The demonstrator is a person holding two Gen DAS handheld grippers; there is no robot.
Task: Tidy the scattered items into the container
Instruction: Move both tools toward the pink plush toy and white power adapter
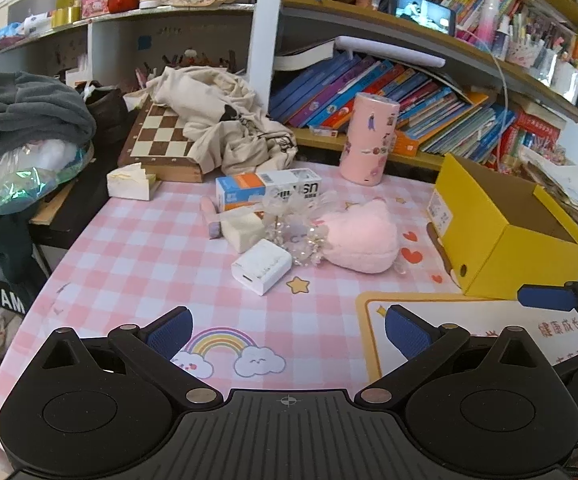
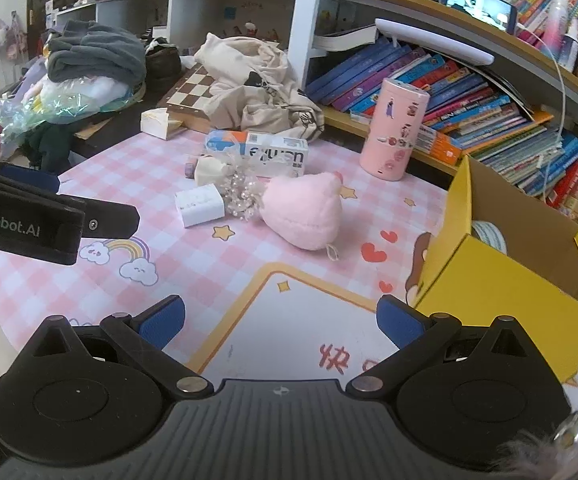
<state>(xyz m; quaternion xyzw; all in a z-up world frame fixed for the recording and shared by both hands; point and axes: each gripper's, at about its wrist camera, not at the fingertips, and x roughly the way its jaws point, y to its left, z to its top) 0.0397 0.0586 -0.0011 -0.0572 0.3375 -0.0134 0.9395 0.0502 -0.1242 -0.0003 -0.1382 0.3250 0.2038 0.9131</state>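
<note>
Yellow box (image 2: 501, 280), far right on table (image 1: 137, 264), holds tape roll (image 2: 489, 236). Plush toy (image 1: 363, 240), charger (image 1: 262, 266), carton (image 1: 269, 190) lie scattered mid-table. Left gripper (image 1: 289, 332), right gripper (image 2: 281, 322): both spread wide, empty.

Left gripper (image 1: 287, 330): black linkage arms, silver pivot pins, blue ribbed pads (image 1: 403, 332).
Right gripper (image 2: 281, 320): same build; crosshair mark at 6 o'clock.

Tabletop (image 1: 137, 264) is covered w/ pink-white checks; box (image 1: 529, 264) is seen yellow, plush (image 1: 363, 240) pink, charger (image 1: 263, 266) white, chessboard (image 1: 161, 136) brown-cream.
</note>
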